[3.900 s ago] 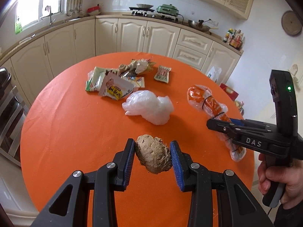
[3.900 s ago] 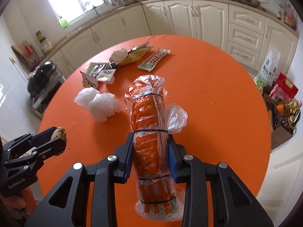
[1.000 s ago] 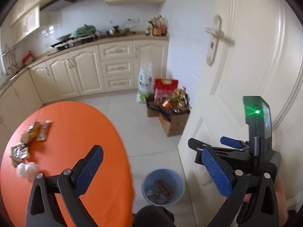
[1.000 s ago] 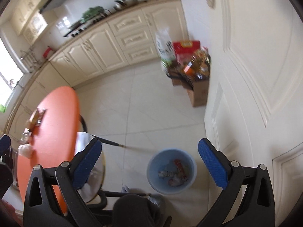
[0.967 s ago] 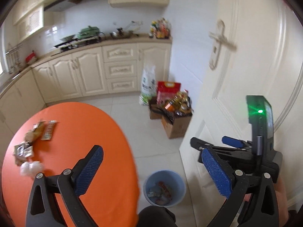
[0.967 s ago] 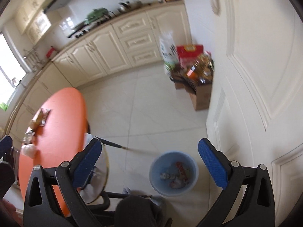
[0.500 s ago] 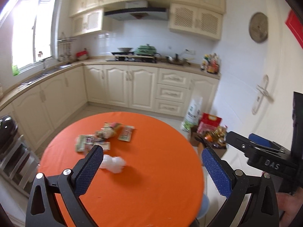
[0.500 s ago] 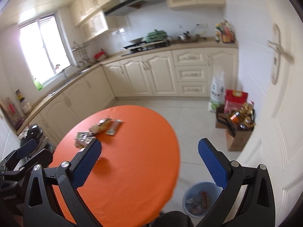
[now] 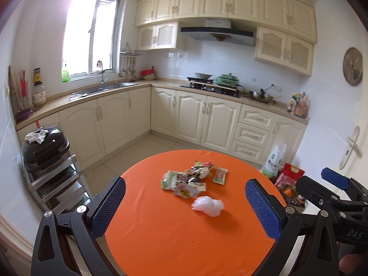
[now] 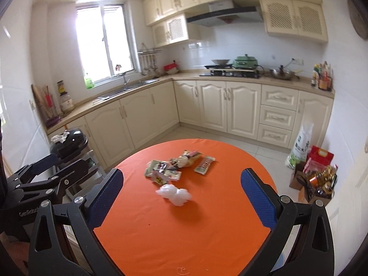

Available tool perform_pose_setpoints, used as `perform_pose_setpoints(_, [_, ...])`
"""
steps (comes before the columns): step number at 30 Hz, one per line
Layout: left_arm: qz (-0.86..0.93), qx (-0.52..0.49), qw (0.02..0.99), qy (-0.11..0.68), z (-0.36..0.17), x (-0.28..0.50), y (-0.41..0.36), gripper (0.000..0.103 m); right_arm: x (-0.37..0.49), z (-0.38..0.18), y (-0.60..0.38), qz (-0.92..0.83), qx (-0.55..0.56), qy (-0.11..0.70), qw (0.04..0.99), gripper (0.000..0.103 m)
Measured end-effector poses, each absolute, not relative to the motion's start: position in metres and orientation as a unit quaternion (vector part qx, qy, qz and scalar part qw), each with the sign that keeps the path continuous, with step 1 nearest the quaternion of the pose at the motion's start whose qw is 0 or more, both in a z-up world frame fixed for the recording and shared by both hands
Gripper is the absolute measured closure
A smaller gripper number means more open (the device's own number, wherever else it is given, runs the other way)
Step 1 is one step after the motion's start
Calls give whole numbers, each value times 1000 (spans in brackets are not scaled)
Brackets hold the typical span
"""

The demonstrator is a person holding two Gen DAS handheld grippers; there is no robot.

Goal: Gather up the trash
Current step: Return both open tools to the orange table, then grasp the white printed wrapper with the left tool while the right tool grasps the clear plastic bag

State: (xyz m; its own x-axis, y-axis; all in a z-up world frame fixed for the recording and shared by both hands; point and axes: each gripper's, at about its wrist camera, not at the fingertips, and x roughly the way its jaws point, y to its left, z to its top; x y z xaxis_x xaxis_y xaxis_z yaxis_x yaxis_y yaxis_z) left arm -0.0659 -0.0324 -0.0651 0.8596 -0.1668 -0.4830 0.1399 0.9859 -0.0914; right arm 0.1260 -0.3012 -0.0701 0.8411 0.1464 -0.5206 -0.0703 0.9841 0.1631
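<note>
Trash sits on the round orange table (image 9: pixel 161 234) in both views, both claws held back over the near edge; left gripper (image 9: pixel 184 204) has its blue pads spread wide with nothing between them, same story for the right gripper (image 10: pixel 181 192), wide apart and empty. Left wrist view catches the right claw at its right edge with a bit of the hand (image 9: pixel 352 261) under it; right wrist view shows the left claw at its left edge instead, plus a sliver of something blue on the floor past the table's near-right rim, can't tell what it is. White crumpled plastic bag (image 9: pixel 208 205) lies nearest, long axis running left-right; beyond it a pile of snack wrappers (image 9: pixel 184 180) toward the far side, touching and overlapping; one long flat wrapper (image 10: pixel 204 164) just right of the pile, its long axis pointing away toward the cabinets, tilted a little right. Cardboard box (image 10: pixel 306 189) on the floor at right is stuffed with bottles and packets; white sack (image 10: pixel 302 146) stands beside it.
</note>
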Motion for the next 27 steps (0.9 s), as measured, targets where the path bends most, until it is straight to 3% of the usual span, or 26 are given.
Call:
perform_pose_setpoints(14, [-37,-42,962,268,-58,-70,-3,1,154,-103,-274,79,34,306,948,0])
perform_pose_setpoints(27, [-36,-43,929,366,-109,46,-10,1,262,-255,-259,98,-12,462,881,0])
